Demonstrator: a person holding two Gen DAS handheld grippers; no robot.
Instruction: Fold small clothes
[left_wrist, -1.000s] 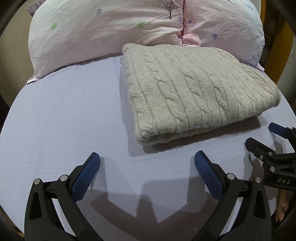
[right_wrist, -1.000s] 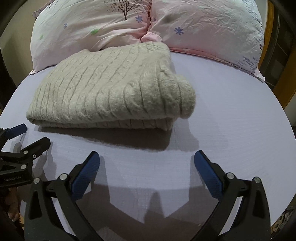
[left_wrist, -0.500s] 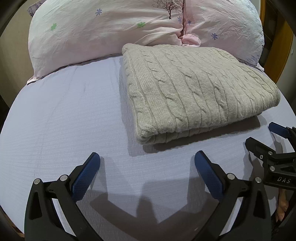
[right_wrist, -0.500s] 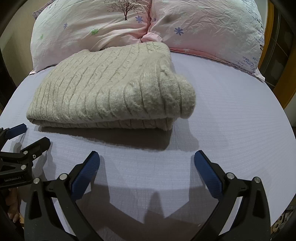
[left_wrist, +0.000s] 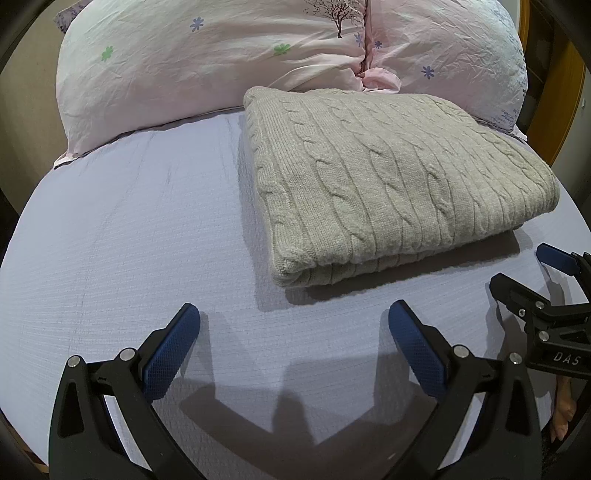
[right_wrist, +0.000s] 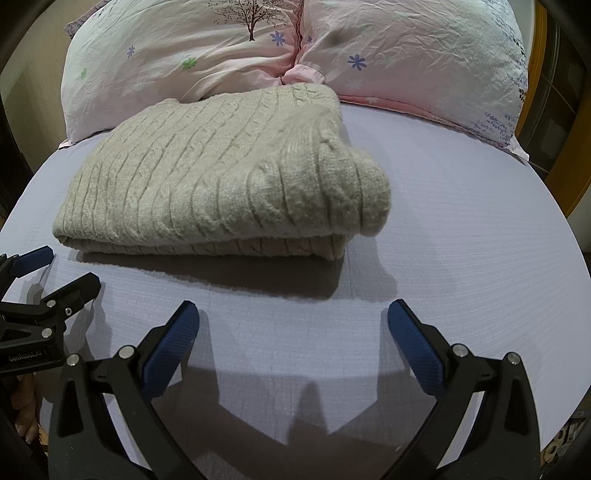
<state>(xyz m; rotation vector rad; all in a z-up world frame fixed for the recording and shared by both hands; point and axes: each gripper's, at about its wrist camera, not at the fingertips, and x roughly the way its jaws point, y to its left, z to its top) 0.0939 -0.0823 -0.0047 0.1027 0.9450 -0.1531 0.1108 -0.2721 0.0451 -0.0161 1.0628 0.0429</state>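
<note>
While we hold both grippers low over the lavender sheet (left_wrist: 122, 229), the folded cable-knit sweater (left_wrist: 388, 177) lies ahead of us in the middle of the bed, a beige rectangle of stacked layers with its far edge touching the pink floral pillows (left_wrist: 207, 55). Our left gripper (left_wrist: 294, 323) has its jaws spread wide, blue pads (left_wrist: 168, 356) apart and holding nothing, poised short of the sweater's near left corner. Our right gripper (right_wrist: 293, 323) is likewise spread and empty, short of the near right part of the sweater, where the top layer rolls over into a thick rounded fold. From the right wrist view we see the left gripper at the left edge, close to the sweater's near corner but not touching it. Both grippers throw dark shadows on the sheet beneath them.
</note>
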